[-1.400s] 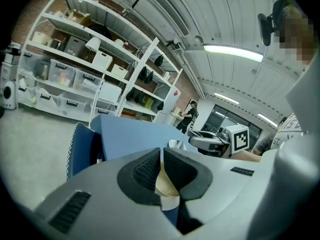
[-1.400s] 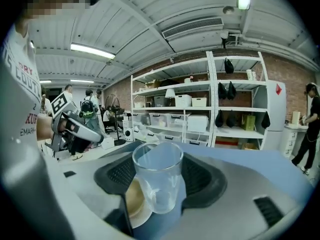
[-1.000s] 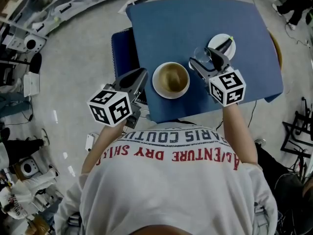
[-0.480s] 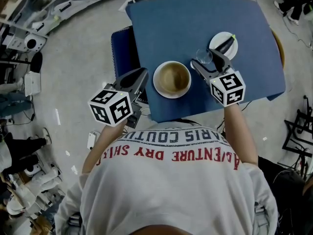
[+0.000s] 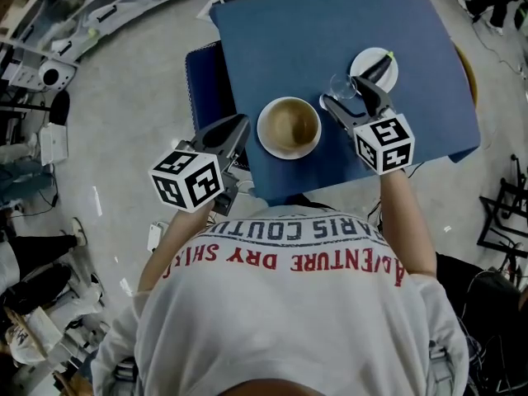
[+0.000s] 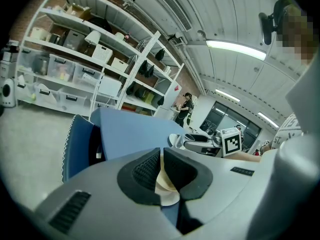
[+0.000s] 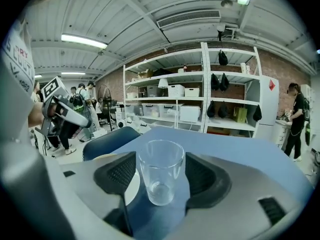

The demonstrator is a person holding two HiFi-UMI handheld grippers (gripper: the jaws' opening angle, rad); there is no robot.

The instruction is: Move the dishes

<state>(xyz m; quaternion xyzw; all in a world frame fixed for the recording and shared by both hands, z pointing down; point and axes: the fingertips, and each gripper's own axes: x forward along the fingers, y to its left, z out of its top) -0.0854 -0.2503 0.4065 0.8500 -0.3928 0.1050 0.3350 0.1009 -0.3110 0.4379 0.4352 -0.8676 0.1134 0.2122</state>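
Right gripper view first: looking along the wide-set jaws of the right gripper [image 7: 159, 166] at a clear glass [image 7: 160, 181], upright on the blue table [image 5: 330, 23], between the pads [image 7: 119, 173]. Slim gaps either side, so bracketed but not pinched yet. Just changed, head view vs. a sec ago: next to nothing. Same station about the glass, jaw width approx. the same, at most a hair's shift of the tips toward the small white plate [image 5: 360, 62] just behind. Reads as approach done, w/ a squeeze and then a lift prob. next; no dish moved so far. Otherwise as in the earlier pic: glass, plate and big cream bowl [image 5: 289, 128] in the same spots rel. to each other. Bowl near table centre, between the two grippers, untouched. Left gripper [image 5: 237, 127] parked off the table's near-left corner, above the blue chair [image 5: 206, 89], same pose as before. In the left gripper view, jaws all but together, only a slit w/ the bowl seen beyond it, nothing gripped. Only other difference a slight reframing of the head view, table a bit higher in pic. Risk, at a guess: thin smooth glass, easy to tip or slip if squeezed off-centre. Plate close behind, so best lifted straight up before carrying off.
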